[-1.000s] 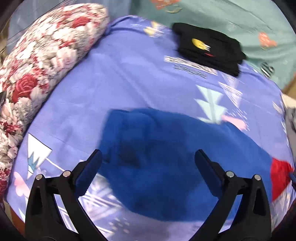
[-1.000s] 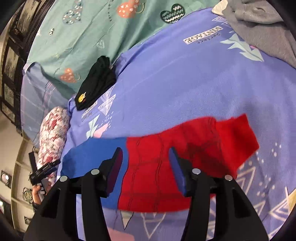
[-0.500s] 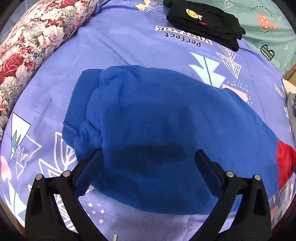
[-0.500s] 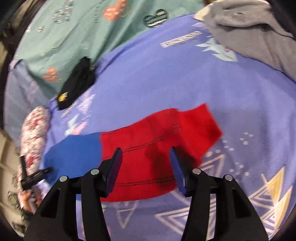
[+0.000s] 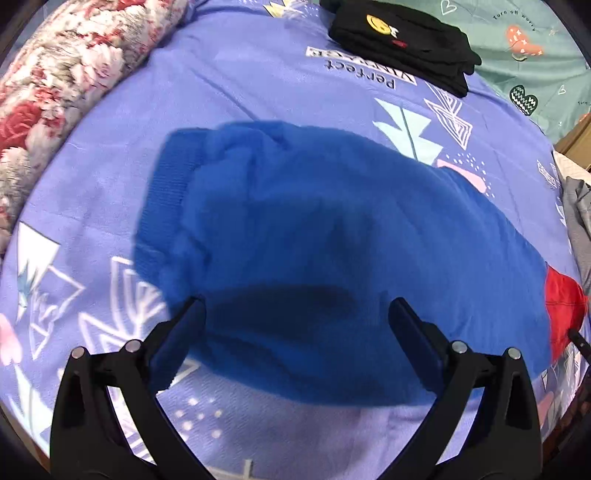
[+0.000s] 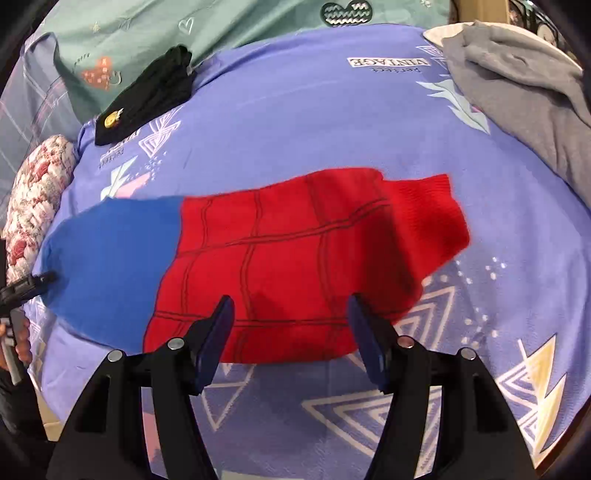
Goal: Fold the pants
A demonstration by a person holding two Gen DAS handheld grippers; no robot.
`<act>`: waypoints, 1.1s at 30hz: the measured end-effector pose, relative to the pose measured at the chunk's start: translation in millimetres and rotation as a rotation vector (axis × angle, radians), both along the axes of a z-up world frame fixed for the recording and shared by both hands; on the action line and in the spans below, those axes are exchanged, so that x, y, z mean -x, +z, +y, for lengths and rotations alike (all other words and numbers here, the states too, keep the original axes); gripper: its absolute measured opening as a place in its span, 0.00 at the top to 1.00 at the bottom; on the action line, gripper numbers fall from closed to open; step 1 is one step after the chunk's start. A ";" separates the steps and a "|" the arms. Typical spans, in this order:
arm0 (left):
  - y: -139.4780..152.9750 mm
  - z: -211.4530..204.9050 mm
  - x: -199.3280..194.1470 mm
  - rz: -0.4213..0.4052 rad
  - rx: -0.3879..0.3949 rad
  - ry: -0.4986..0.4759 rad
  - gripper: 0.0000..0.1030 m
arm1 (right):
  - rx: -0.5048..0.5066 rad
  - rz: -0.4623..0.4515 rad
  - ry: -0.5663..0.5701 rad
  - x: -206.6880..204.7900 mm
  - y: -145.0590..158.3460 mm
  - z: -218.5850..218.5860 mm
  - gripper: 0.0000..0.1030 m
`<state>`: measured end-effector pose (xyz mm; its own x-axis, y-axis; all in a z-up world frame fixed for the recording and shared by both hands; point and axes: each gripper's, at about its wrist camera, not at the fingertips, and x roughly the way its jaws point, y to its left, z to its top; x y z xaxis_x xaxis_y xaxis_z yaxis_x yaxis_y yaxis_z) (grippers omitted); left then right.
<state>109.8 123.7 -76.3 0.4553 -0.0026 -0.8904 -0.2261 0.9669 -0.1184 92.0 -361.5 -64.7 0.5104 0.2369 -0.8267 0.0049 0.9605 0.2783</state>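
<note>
The pants lie flat across a purple patterned bedsheet, folded lengthwise. The blue upper part (image 5: 314,236) with its ribbed waistband at the left fills the left wrist view; the red lower legs (image 6: 306,258) with dark grid lines and ribbed cuffs show in the right wrist view. My left gripper (image 5: 295,332) is open and empty, low over the blue part's near edge. My right gripper (image 6: 291,321) is open and empty, just above the red part's near edge. The left gripper also shows in the right wrist view (image 6: 26,288) at the far left.
A folded black garment (image 5: 402,40) with a yellow smiley lies at the far side of the sheet (image 5: 240,81). A floral pillow (image 5: 62,85) lies at the left. A grey garment (image 6: 524,96) is heaped at the right. A green sheet (image 6: 147,33) lies behind.
Both grippers came closer to the pants and lower over them. The pants have not moved and both grippers stay open.
</note>
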 end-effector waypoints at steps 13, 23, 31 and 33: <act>33.6 -19.3 -48.9 -0.085 -0.001 -0.006 0.02 | -0.138 -0.034 0.052 -3.2 7.7 13.9 0.34; -9.6 -14.1 -83.0 0.002 -0.040 0.014 0.02 | -0.173 -0.001 -0.005 -8.6 -11.7 -10.8 0.34; 2.4 -35.7 -71.7 0.011 -0.162 -0.011 0.02 | -0.208 -0.035 -0.023 -24.5 5.4 -15.5 0.33; 9.8 -45.5 -61.4 -0.017 -0.120 -0.032 0.02 | -0.173 -0.081 0.007 -32.7 13.4 -5.9 0.34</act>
